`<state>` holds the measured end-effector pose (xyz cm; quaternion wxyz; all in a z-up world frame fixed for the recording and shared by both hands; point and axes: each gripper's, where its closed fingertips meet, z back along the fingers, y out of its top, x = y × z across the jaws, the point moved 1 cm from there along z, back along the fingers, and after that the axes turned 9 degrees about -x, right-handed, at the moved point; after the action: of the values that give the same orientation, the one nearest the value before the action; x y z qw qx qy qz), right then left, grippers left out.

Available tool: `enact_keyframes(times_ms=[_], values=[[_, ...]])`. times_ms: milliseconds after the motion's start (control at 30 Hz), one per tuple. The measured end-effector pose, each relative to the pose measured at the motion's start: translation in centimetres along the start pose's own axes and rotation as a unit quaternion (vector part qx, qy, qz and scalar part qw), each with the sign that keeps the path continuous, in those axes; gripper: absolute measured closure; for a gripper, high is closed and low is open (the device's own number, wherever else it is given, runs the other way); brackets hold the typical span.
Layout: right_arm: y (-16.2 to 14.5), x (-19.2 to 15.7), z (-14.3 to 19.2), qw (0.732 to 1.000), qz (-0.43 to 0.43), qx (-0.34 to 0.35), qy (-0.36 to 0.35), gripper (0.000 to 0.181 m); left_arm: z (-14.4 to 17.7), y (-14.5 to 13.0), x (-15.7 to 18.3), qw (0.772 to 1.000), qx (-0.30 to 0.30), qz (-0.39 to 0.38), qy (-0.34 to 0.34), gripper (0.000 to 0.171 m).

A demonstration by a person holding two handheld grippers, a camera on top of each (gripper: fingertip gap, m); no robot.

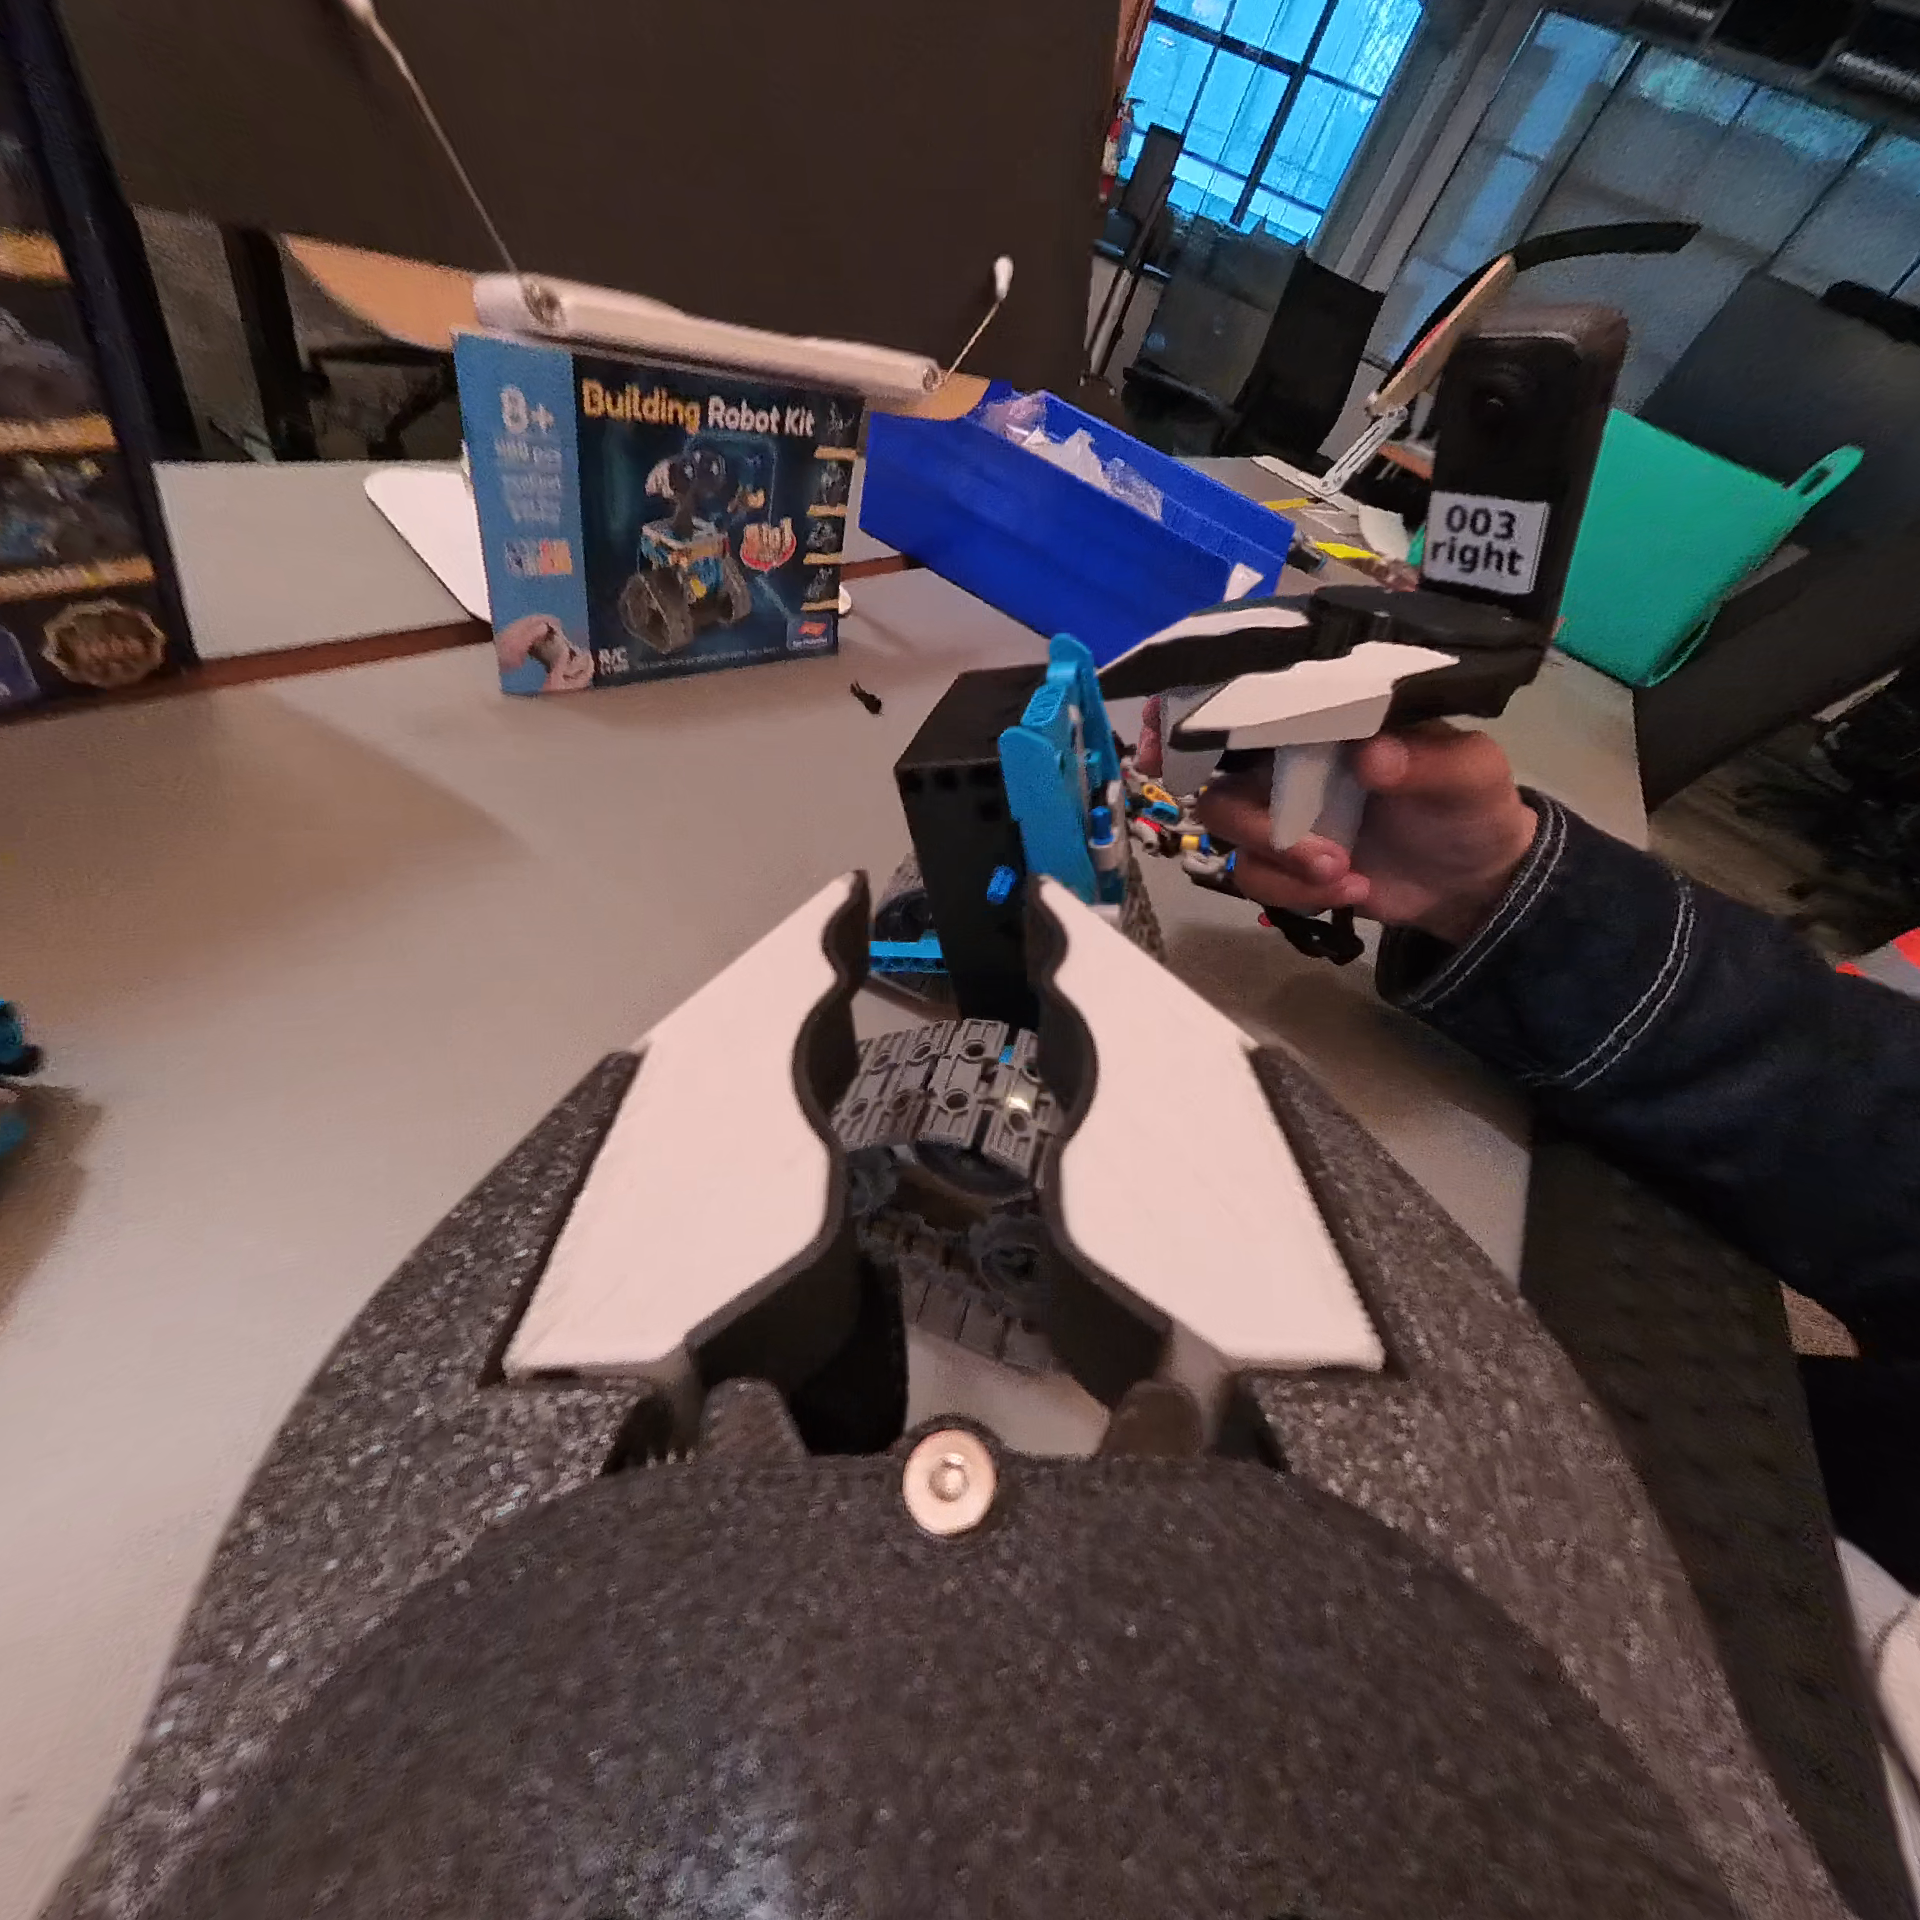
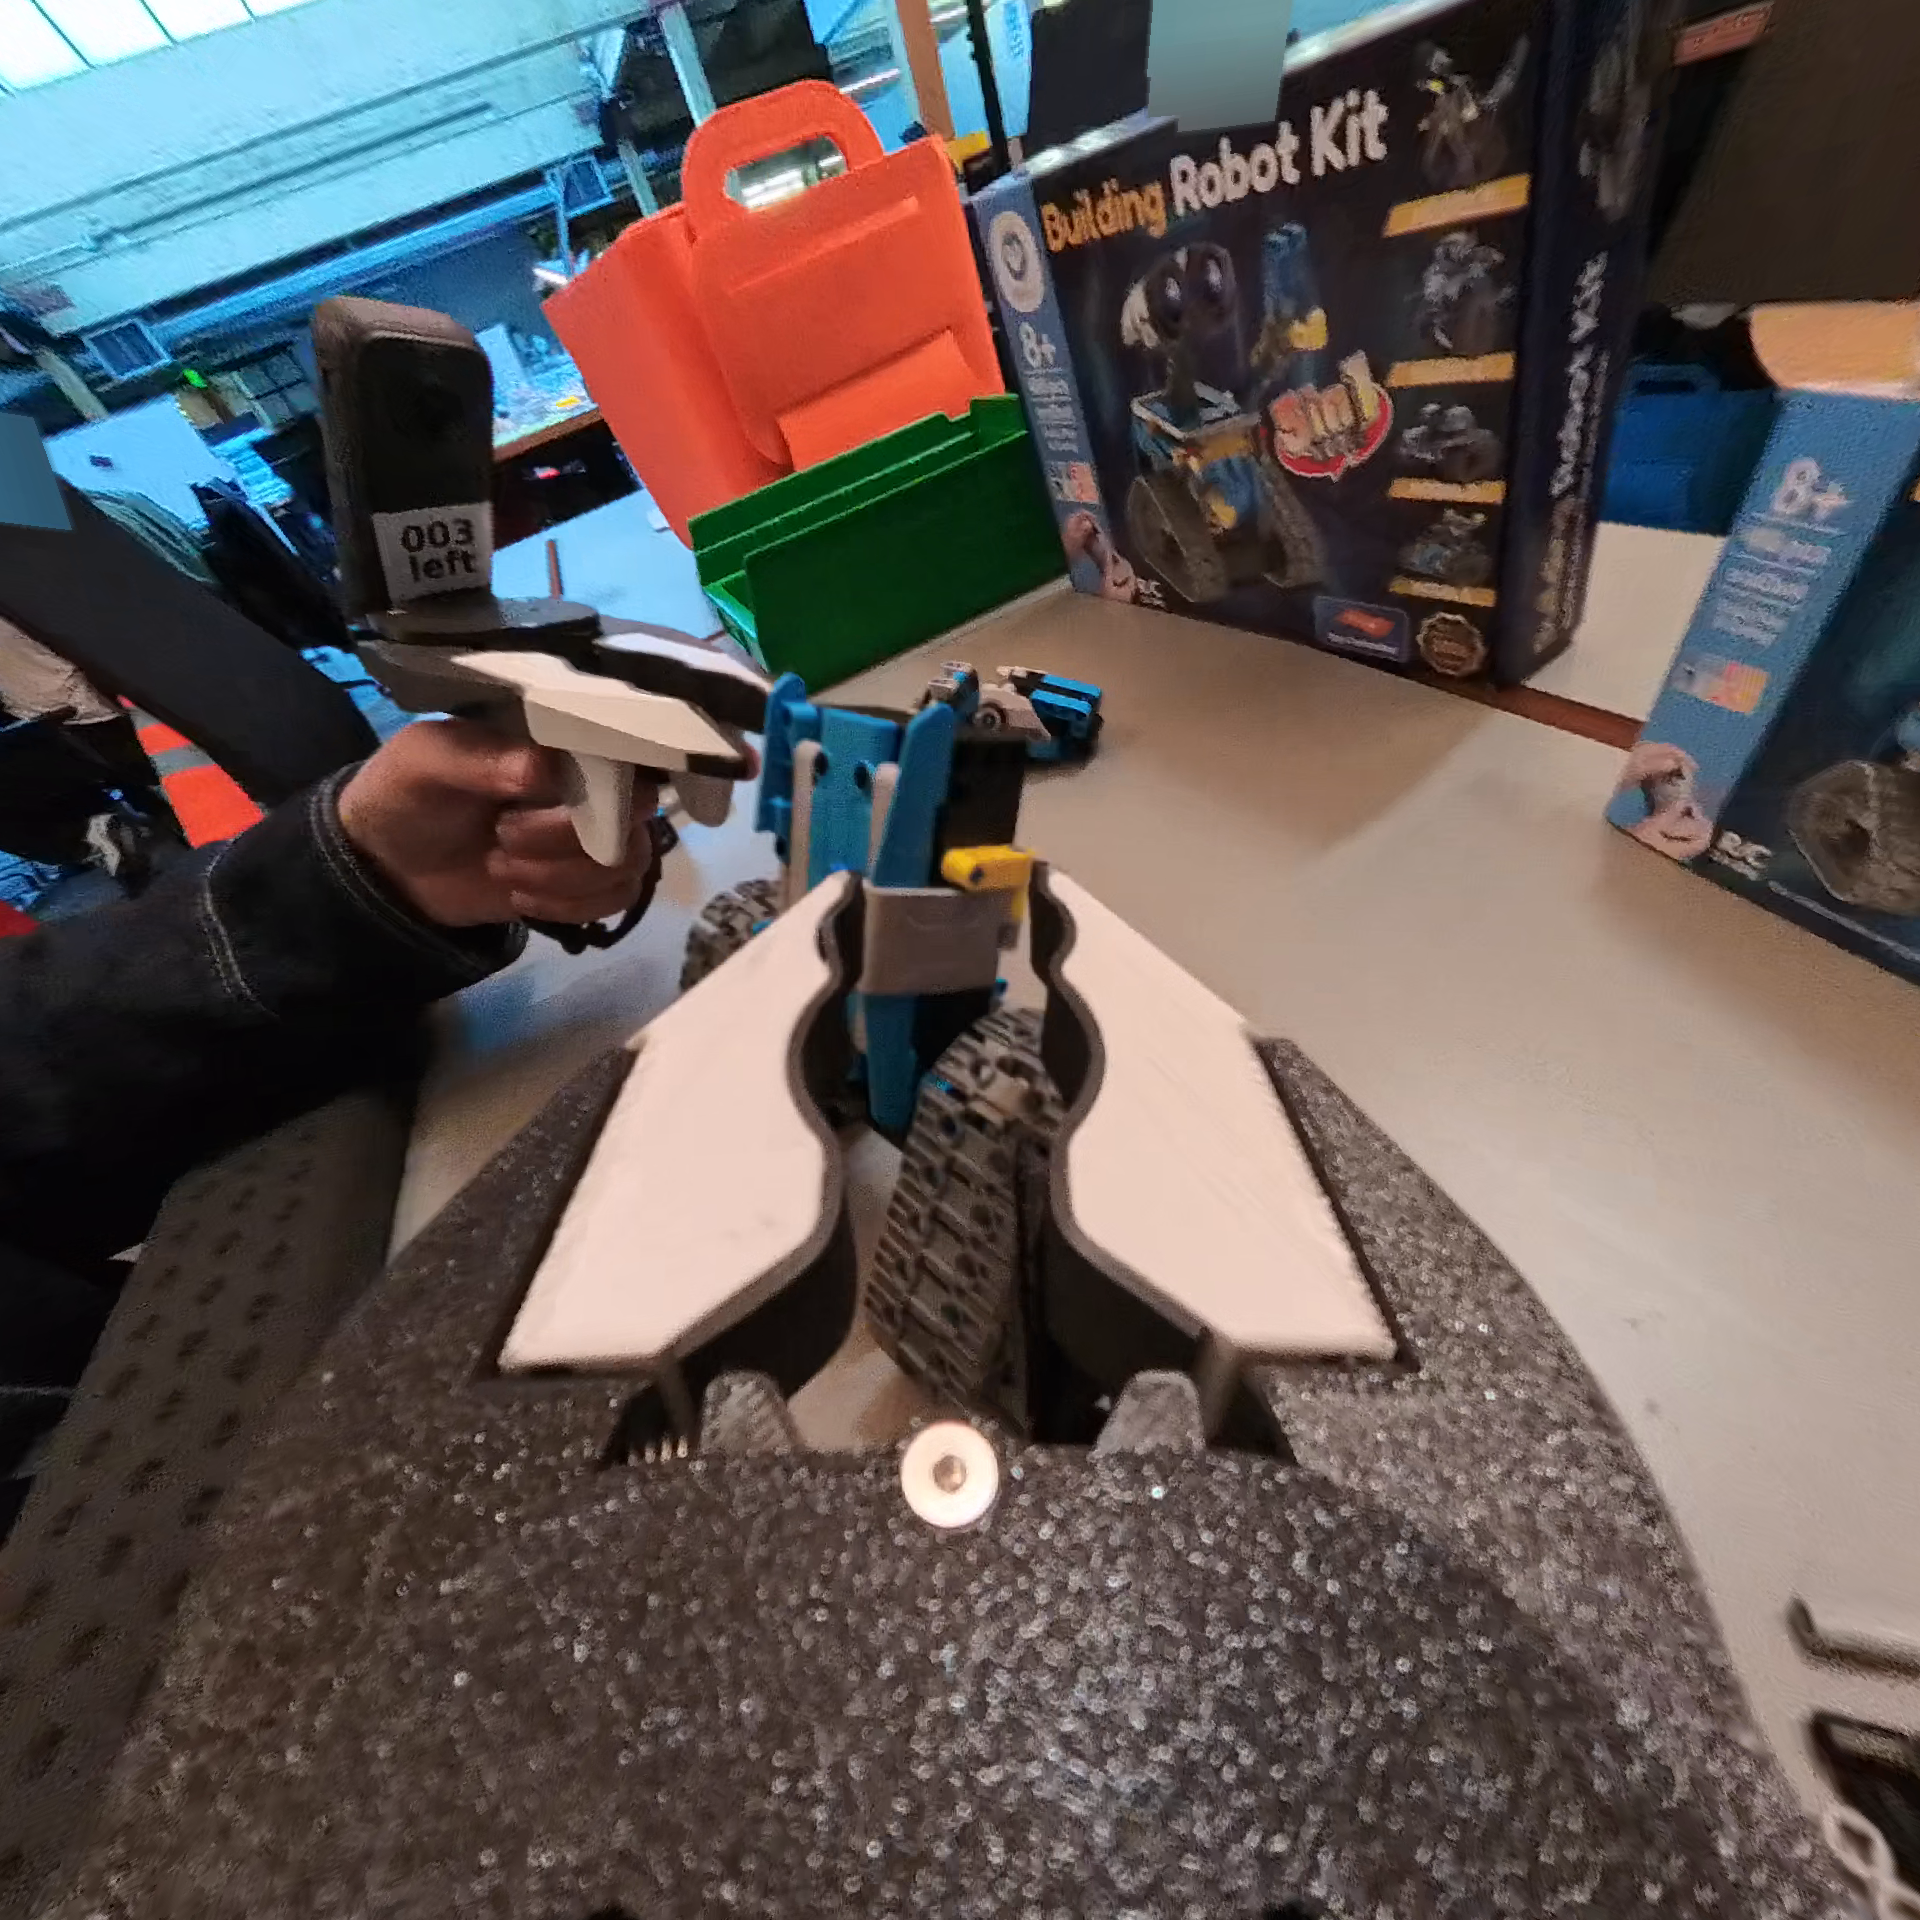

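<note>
Gripping a toy robot [image 1: 971,831] from opposite sides, two hand-held grippers meet over a pale surface [image 1: 312,883]. In the left wrist view, from left to right: a dark box [image 1: 73,468] at the frame edge; a blue kit box [image 1: 655,520] standing upright with a white bar [image 1: 707,338] across its top; a small black piece [image 1: 865,697] lying loose on the surface; a blue bin [image 1: 1060,530] with clear bags inside. The left hand-held gripper [image 1: 948,935] is closed on the model's black block, its fingertips [image 1: 1049,914] pressing either side, with the grey track visible below between the fingers. Further right, the right hand-held gripper [image 1: 1132,686] reaches in at the model's upper edge, held by a hand [image 1: 1423,831] in a dark denim sleeve [image 1: 1662,1018]. A green bag [image 1: 1683,561] stands behind.

In the right wrist view, from left to right: the left hand-held gripper [image 2: 743,738] and its hand [image 2: 468,831]; an orange bag [image 2: 800,301] behind a green tray [image 2: 883,551]; the toy robot [image 2: 894,821], upright on its tracks; a loose blue-and-grey part [image 2: 1039,701] beyond it. The right hand-held gripper [image 2: 948,925] is closed on a grey plate at the model's side, just under a yellow pin [image 2: 987,864]. Two kit boxes, a large one [image 2: 1299,353] and a smaller one [image 2: 1797,644], stand at right.
</note>
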<state>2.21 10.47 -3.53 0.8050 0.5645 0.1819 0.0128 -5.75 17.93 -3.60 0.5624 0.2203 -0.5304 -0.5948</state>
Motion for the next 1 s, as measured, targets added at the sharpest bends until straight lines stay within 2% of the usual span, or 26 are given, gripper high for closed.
enact_keyframes(times_ms=[67, 133, 200, 233, 333, 433, 533, 700, 767, 1000], values=[[-0.5, 0.0, 0.1, 1.000, -0.025, 0.006, 0.017, 0.151, -0.9, -0.2, 0.8, 0.999, -0.014, -0.001, -0.032, 0.147], [-0.7, -0.7, -0.4, 0.998, -0.048, -0.002, 0.047, 0.146, -1.1, 0.3, 1.2, 0.999, -0.010, -0.026, -0.026, 0.153], [-0.9, -1.1, -1.0, 0.998, -0.032, -0.014, 0.045, 0.140, -1.5, 0.1, 0.9, 0.999, -0.020, -0.040, -0.011, 0.164], [-0.9, -1.2, -1.3, 0.999, -0.017, -0.018, 0.036, 0.136, -1.6, -0.1, 1.0, 0.999, -0.027, -0.039, -0.018, 0.164], [-0.9, -1.2, -1.6, 0.999, 0.022, -0.024, 0.001, 0.131, -1.8, -0.2, 1.1, 0.999, -0.028, -0.036, -0.025, 0.165], [-1.3, -1.2, -2.0, 0.997, 0.045, -0.044, -0.041, 0.111, -2.1, -0.5, 1.1, 0.998, -0.036, -0.043, -0.022, 0.163], [-1.8, -1.8, -3.1, 0.991, 0.075, -0.065, -0.092, 0.100, -2.2, -0.4, 1.1, 0.998, -0.035, -0.038, -0.025, 0.165], [-2.3, -1.6, -5.5, 0.969, 0.071, -0.095, -0.218, 0.087, -2.7, -0.7, 2.3, 0.997, -0.044, -0.050, -0.042, 0.170], [-2.6, -0.5, -5.3, 0.952, 0.071, -0.113, -0.276, 0.102, -2.9, -0.9, 2.8, 0.997, -0.041, -0.044, -0.042, 0.170], [-2.9, -0.4, -5.5, 0.960, 0.037, -0.116, -0.253, 0.109, -2.8, -1.0, 2.6, 0.999, -0.011, 0.003, -0.034, 0.171]])
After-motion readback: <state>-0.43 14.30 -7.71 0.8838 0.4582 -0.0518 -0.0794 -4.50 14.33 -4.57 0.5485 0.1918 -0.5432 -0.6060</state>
